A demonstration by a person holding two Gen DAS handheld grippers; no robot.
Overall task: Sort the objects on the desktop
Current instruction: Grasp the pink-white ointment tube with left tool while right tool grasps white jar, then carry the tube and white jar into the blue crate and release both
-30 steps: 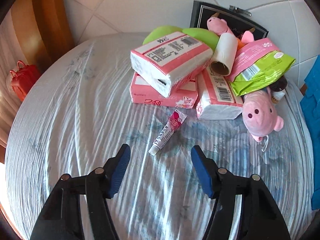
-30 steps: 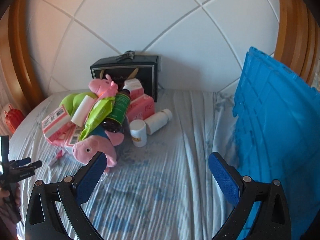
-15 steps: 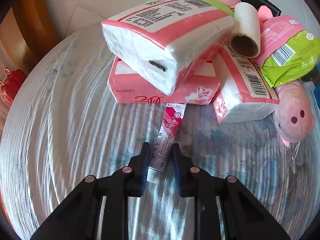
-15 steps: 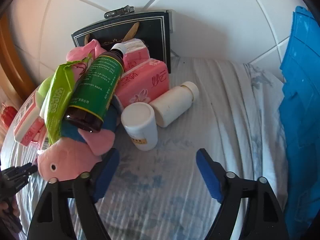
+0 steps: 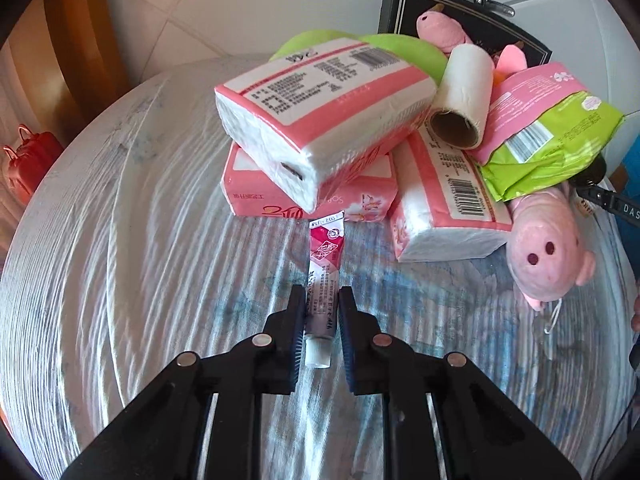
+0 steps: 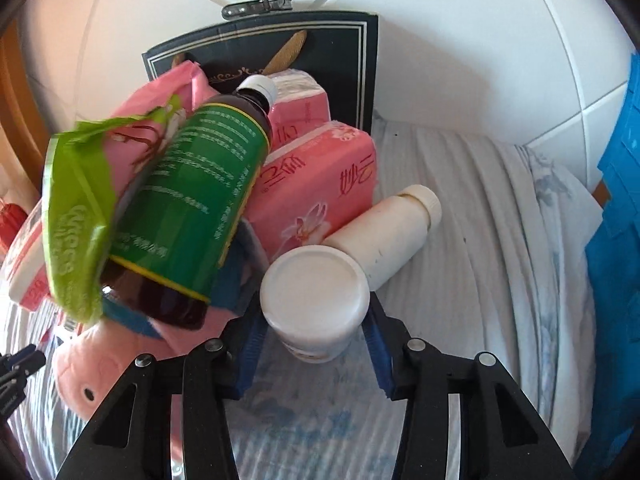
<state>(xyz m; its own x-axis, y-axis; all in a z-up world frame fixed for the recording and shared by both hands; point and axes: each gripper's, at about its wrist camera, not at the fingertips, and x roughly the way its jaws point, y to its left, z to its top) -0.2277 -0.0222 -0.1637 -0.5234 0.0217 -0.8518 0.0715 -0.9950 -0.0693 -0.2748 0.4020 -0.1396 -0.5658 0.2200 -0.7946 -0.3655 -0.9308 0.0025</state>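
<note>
On a bed (image 5: 100, 264) spread with a pale blue-and-white cover, the left gripper (image 5: 322, 300) has its jaws pinched on the lower half of a small pink-and-white ointment tube (image 5: 324, 280), which lies flat, its white cap (image 5: 318, 354) toward the camera and its crimped end just short of a stack of pink tissue packs (image 5: 320, 120). The right gripper (image 6: 314, 332) has just been closing its jaws around an upright white jar (image 6: 314, 300); the blue pads sit at the jar's sides, though whether they press on it cannot be told. Touching the jar from behind lies a white pill bottle (image 6: 384, 232) on its side, cap pointing away. Left of the jar, a brown bottle with a green label (image 6: 192, 208) leans across a green-and-pink wipes pouch (image 6: 76, 216) and a pink pig plush (image 6: 88, 372). In the left wrist view a cardboard-cored white roll (image 5: 460, 100) rests on the tissue heap beside the pouch. Behind the pile a dark gift box (image 6: 332, 48) stands against the white padded headboard (image 6: 460, 40). A blue crate (image 6: 616, 240) is at the right edge.
</note>
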